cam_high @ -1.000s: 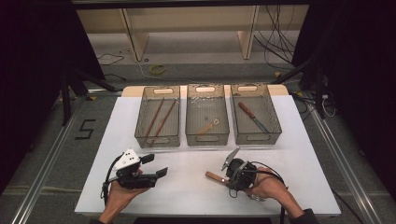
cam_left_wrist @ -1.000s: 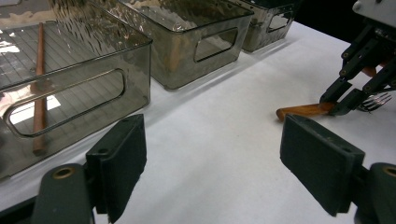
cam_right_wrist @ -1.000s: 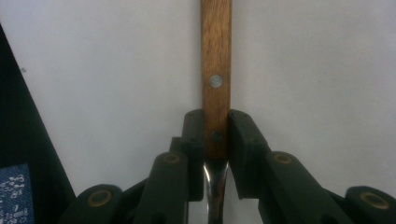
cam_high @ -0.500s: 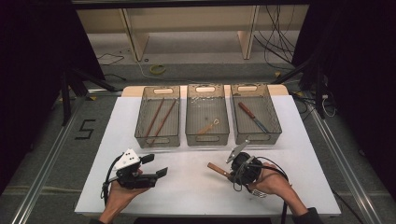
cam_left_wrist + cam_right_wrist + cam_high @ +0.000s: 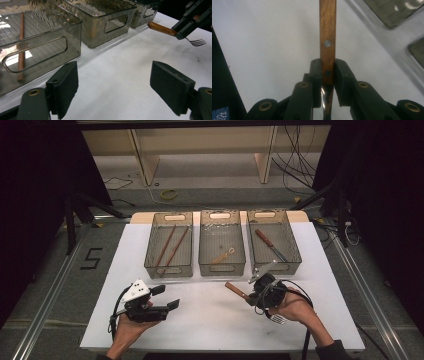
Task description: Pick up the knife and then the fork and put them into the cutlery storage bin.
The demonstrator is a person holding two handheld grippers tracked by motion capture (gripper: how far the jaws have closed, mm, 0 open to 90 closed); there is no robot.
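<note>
Wooden-handled fork (image 5: 248,296) clamped in right gripper (image 5: 260,295) at lower right of frame, lifted off white table (image 5: 210,320), not yet sorted into any of three bins (image 5: 221,245) at centre; left gripper (image 5: 165,299) spread apart, empty.

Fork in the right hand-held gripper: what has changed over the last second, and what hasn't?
The right hand-held gripper, shut on the fork by its wooden handle, has lifted it slightly and carried it a little toward the bins. No grip was taken or released. The left hand-held gripper stayed put with jaws open and empty; the three bins and their contents are unchanged.
</note>
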